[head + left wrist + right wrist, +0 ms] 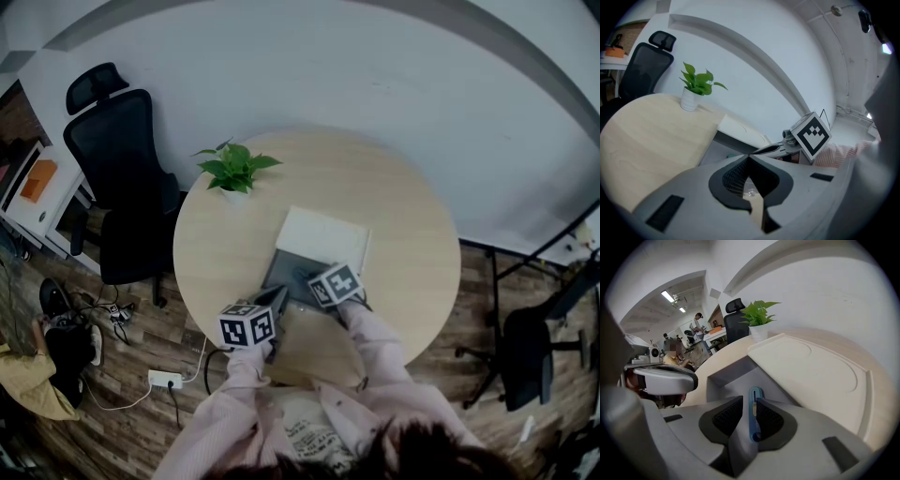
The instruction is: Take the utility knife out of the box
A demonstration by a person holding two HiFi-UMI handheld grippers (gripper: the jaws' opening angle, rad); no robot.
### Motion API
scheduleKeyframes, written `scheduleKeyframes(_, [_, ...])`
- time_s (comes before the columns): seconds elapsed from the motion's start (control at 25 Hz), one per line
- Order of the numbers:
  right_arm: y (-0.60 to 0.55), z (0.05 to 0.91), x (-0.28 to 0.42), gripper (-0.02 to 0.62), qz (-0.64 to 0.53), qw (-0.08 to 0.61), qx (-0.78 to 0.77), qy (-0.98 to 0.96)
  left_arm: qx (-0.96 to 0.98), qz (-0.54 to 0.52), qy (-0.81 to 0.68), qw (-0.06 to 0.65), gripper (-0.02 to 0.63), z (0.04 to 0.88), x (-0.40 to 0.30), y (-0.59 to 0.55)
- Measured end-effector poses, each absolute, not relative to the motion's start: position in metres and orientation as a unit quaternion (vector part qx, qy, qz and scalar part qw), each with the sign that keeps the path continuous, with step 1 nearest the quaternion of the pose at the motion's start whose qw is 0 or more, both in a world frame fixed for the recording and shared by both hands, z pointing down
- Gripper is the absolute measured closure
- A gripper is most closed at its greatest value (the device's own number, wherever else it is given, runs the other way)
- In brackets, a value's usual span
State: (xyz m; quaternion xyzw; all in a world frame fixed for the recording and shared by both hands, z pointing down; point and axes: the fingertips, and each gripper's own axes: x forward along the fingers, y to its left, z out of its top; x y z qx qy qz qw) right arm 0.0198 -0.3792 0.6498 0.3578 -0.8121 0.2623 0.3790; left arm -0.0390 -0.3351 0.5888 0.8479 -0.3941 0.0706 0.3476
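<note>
The table under the box is pale matt wood grain. The box looks smooth matt grey. Inside it, the utility knife is smooth blue plastic, between the right gripper's ribbed black pads.

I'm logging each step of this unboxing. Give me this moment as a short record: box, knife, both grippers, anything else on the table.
box: open, grey inside, on the round table
lid: white, flat behind the box
knife: blue, in the box
right gripper: jaws apart around the knife, pads not pressing it
left gripper: jaws closed, seemingly on the box's near edge
plant: upright, at the table's far left
</note>
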Motion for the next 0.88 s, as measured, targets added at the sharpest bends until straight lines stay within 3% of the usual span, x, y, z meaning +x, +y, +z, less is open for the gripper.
scheduleKeyframes(0.44, [-0.383,0.665,0.022,0.397,0.271,0.394,0.356,-0.803,0.847,0.074,-0.394,0.349,0.601,0.591,-0.037,-0.339])
scheduleKeyframes(0.88, [-0.385,0.680,0.020,0.367,0.265,0.419,0.352,-0.794,0.845,0.072,-0.390,0.360,0.601,0.593,-0.037,-0.342])
